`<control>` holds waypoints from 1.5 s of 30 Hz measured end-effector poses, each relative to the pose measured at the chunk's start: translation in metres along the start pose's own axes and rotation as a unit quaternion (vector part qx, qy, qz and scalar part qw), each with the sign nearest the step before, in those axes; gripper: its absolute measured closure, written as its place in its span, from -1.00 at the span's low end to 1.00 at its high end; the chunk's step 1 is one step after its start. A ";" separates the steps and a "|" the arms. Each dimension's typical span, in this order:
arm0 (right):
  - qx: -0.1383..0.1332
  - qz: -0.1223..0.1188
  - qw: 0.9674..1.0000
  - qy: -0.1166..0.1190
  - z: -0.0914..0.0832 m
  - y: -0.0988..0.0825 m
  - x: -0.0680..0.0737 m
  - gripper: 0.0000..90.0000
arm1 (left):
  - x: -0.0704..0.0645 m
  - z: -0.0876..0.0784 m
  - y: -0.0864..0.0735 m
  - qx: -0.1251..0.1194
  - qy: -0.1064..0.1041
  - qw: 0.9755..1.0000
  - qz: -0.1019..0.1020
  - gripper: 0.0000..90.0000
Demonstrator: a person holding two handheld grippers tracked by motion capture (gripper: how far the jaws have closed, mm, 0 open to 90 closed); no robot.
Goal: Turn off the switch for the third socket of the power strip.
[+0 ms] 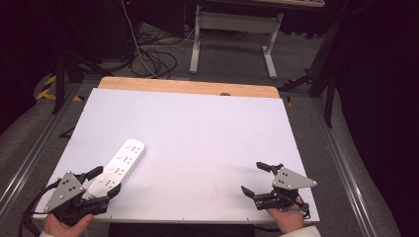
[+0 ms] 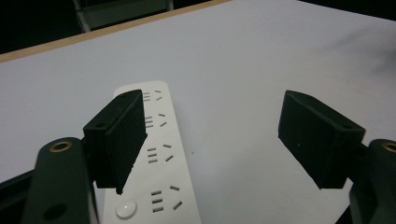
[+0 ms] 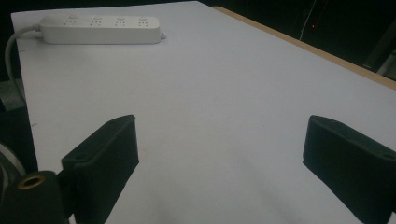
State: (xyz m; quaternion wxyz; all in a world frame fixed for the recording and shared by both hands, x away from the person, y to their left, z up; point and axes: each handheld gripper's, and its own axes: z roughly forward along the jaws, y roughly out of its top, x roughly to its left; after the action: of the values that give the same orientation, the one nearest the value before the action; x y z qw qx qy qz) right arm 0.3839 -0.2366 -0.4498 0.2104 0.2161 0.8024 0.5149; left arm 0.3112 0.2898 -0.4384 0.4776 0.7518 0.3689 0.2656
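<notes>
White plastic item: power strip [image 1: 120, 164], four socket groups and a round switch at its near end.
Location: near-left part of the white table [image 1: 207, 128], flat on the surface.
Long axis: runs from near-left to far-right, diagonal to the table's near edge.
Left gripper [image 1: 102, 183]: jaws apart, nothing between the pads; the strip's near end lies just at its tips, under its left jaw in the left gripper view.
Right gripper [image 1: 257, 178]: jaws apart, holding nothing, near-right corner, well apart from the strip.
Nearer hand: left, judged the one placed to take the strip across its narrow width.
Cord: leaves the strip's near end [image 3: 11, 44].
</notes>
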 end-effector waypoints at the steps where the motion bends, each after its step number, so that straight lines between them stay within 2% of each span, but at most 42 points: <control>1: 0.000 0.000 1.000 0.000 0.000 0.000 0.000 -0.76 | 0.000 0.000 0.000 0.000 0.000 1.000 0.000 -0.47; 11: -0.001 -0.001 1.000 0.004 0.000 0.000 0.000 -0.76 | -0.002 -0.001 0.002 0.003 0.004 1.000 0.012 -0.45; 20: 0.002 0.000 1.000 0.008 0.002 0.000 0.000 -0.77 | -0.004 -0.004 0.004 -0.003 0.012 1.000 -0.002 -0.36; 23: 0.002 -0.002 1.000 0.010 0.002 0.000 0.001 -0.77 | -0.003 -0.003 0.006 0.004 0.017 1.000 0.002 -0.35; 25: 0.003 -0.003 1.000 0.011 0.003 0.000 0.001 -0.77 | -0.003 -0.003 0.006 0.006 0.013 1.000 -0.004 -0.34; 28: 0.004 -0.003 1.000 0.011 0.003 0.000 0.001 -0.77 | -0.002 -0.003 0.008 0.004 0.015 1.000 -0.005 -0.29; 29: 0.005 -0.002 1.000 0.011 0.003 0.000 0.001 -0.77 | -0.002 -0.003 0.010 0.004 0.023 1.000 0.002 -0.24; 31: 0.004 -0.002 1.000 0.013 0.004 0.000 0.001 -0.77 | -0.001 -0.004 0.013 0.004 0.026 1.000 0.006 -0.20; 40: 0.006 -0.002 1.000 0.014 0.006 0.000 0.002 -0.77 | 0.005 -0.004 0.022 0.006 0.027 1.000 0.004 0.00; 45: 0.009 -0.006 1.000 0.017 0.007 0.000 0.003 -0.78 | 0.008 -0.001 0.028 0.010 0.025 1.000 0.008 0.03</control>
State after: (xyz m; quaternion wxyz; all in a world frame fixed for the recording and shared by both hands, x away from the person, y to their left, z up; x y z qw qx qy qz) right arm 0.3858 -0.2298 -0.4527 0.1977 0.2041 0.8118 0.5102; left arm 0.3237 0.2894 -0.4126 0.4581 0.7526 0.3778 0.2844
